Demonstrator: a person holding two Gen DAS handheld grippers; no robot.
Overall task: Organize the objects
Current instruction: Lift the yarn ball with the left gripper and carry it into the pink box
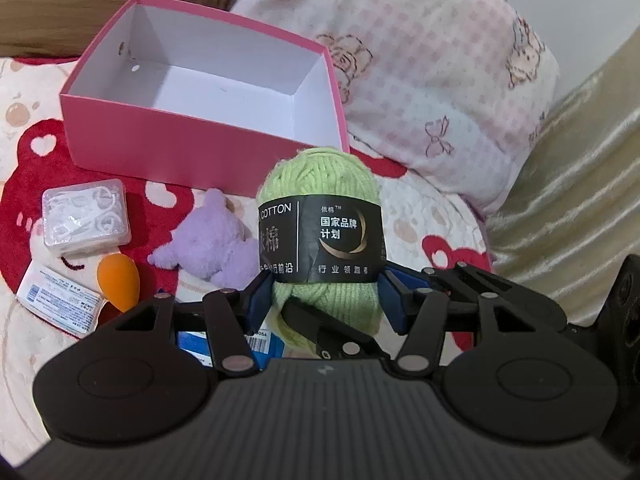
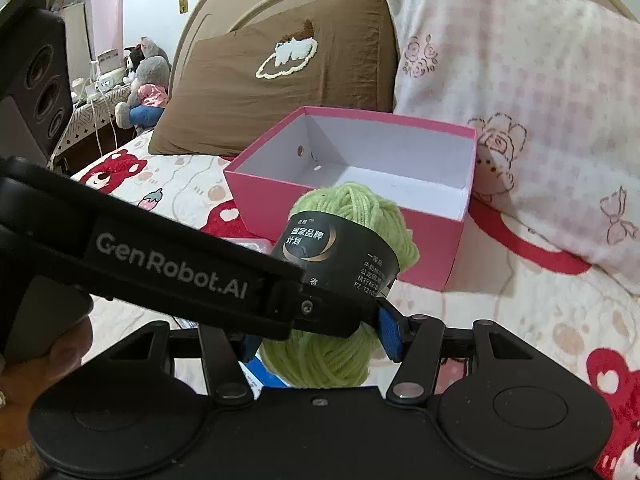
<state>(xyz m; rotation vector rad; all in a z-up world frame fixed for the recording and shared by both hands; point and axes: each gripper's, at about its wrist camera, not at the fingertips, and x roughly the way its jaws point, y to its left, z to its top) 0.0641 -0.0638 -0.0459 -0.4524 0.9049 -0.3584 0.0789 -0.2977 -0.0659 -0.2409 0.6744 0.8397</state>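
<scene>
Holding the green yarn ball (image 1: 320,184) up above the bed (image 1: 424,216), just before the open pink box (image 1: 200,128). Squeezed low down by the left gripper (image 1: 324,300) jaws and, it seems, the right gripper (image 2: 318,344) jaws too. Lifted so, likely for dropping in the box.

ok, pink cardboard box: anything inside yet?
Empty as far as visible. The open pink cardboard box shows only bare white floor and walls in both views; the green yarn ball is outside, in the tongs.
</scene>
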